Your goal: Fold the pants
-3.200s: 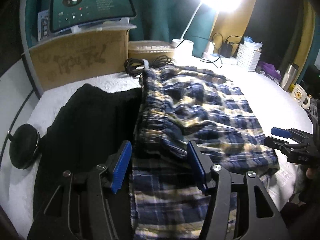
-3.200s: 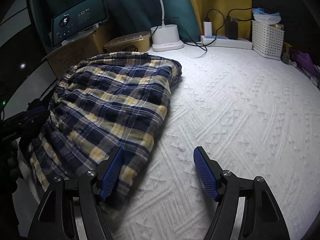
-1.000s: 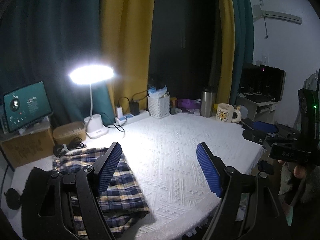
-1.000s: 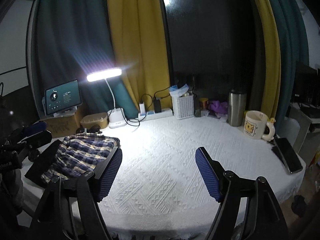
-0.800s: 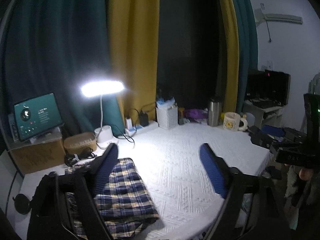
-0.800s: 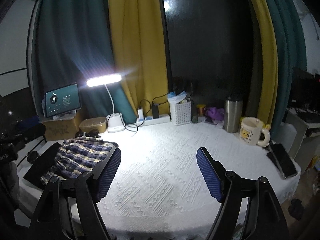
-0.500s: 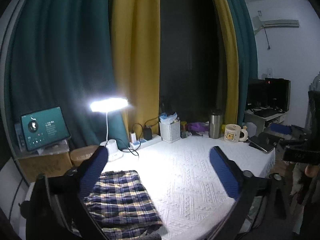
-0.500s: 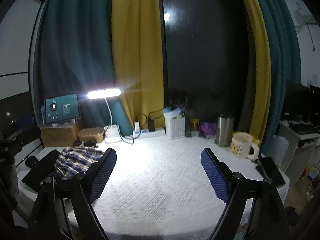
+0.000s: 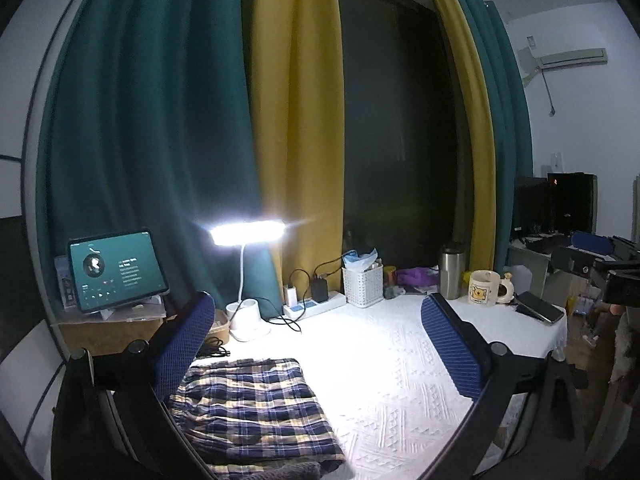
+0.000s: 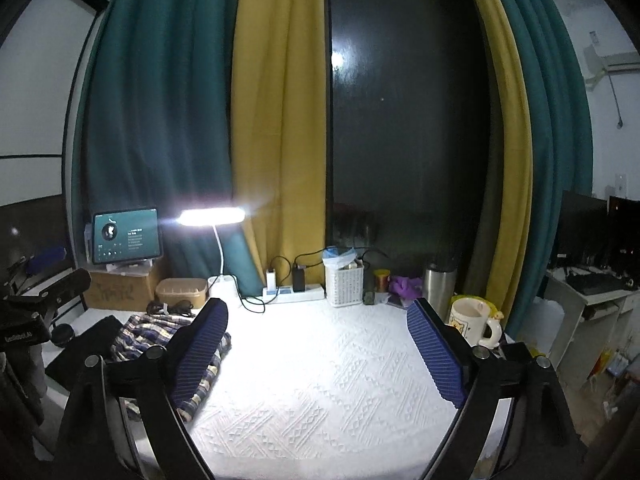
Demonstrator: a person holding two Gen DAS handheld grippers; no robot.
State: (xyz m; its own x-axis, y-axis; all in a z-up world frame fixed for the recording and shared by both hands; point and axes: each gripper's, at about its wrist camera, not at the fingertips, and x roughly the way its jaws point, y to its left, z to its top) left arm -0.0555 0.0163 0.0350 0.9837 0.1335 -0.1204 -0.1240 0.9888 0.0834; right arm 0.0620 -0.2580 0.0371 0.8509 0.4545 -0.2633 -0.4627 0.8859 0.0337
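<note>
Plaid pants (image 9: 256, 412) lie folded at the near left of the white-covered desk (image 9: 400, 380), beside a black cloth (image 10: 86, 344). My left gripper (image 9: 320, 356) and right gripper (image 10: 318, 356) both hang above the desk, fingers spread wide with nothing between them, having just been opening.

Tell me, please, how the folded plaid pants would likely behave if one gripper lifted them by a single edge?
The plaid pants look like soft, thin cloth in loose layers, so they would probably droop and unfold. They seem light, and would likely slide across the white tablecloth if pushed.
</note>
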